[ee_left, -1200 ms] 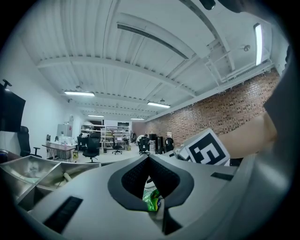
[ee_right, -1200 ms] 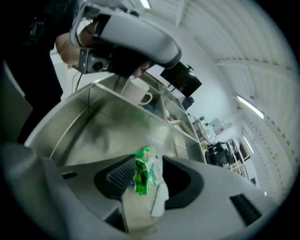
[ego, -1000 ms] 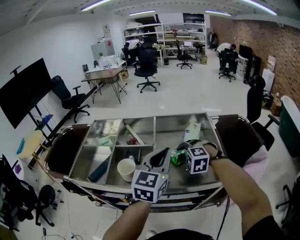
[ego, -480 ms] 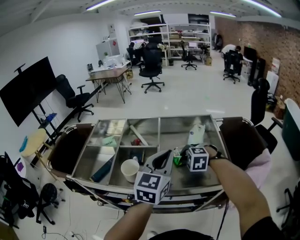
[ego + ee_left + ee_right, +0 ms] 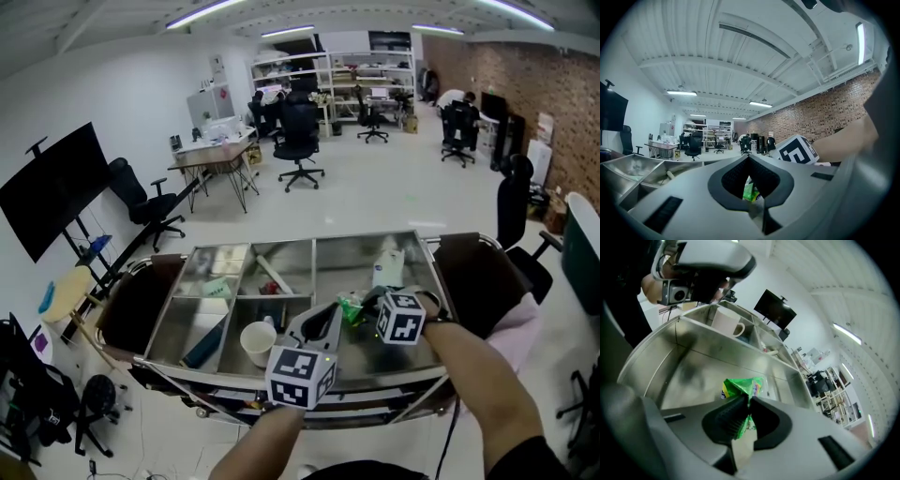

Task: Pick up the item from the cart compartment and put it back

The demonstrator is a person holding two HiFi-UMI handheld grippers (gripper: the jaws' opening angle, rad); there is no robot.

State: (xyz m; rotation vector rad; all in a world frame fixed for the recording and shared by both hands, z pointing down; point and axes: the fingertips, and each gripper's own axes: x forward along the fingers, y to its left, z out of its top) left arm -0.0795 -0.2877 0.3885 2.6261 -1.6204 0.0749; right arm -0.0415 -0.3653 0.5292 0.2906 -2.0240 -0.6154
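A green snack packet (image 5: 350,307) lies in the cart's big right compartment (image 5: 422,281). My right gripper (image 5: 362,306) reaches it from the right. In the right gripper view its jaws are closing, and its pads pinch the crumpled top of the packet (image 5: 743,387), whose lower end rests on the steel floor (image 5: 689,366). My left gripper (image 5: 328,309) hovers just left of the packet, shut and holding nothing. In the left gripper view the packet (image 5: 749,190) shows past the left gripper (image 5: 750,158), with the right gripper's marker cube (image 5: 797,150) beyond.
A white bottle (image 5: 386,264) stands behind the packet in the same compartment. A white cup (image 5: 256,340) sits in the front middle compartment and a dark blue item (image 5: 202,345) in the front left one. Office chairs and desks stand on the floor beyond the cart.
The right gripper's jaws have come together onto the green packet. Both grippers have stayed almost where they were, and the head view has shifted a little.
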